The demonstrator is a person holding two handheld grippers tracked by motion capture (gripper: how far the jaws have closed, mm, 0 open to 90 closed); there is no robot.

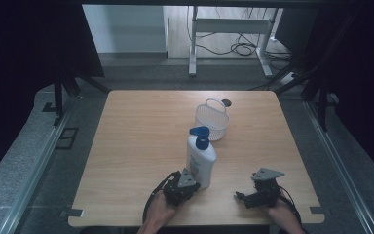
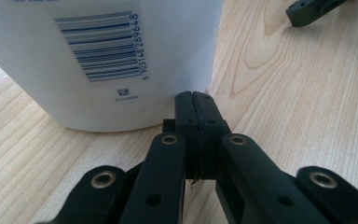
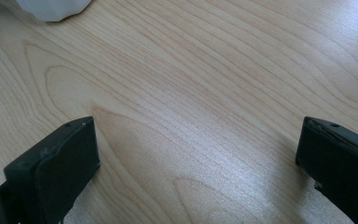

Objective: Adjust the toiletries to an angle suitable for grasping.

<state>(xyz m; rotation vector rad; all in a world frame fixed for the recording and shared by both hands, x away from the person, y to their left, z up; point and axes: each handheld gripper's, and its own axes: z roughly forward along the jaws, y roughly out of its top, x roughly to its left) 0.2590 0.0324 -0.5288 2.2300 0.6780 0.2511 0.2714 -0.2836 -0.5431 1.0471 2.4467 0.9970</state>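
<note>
The lotion bottle [image 2: 98, 60] shows barcode 6903148289648 at 12 o'clock of the left gripper [image 2: 196, 95], jaws pressed together – right gripper [image 3: 198, 140] gapes wide – the high view adds a basket [image 1: 212, 119]

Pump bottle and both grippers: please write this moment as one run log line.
left gripper: jaws shut, empty, beside pump bottle | right gripper: jaws open, empty, over table | basket: behind bottle

white bottle [image 2: 102, 60], barcode label, digits 6 903148 289648
</note>
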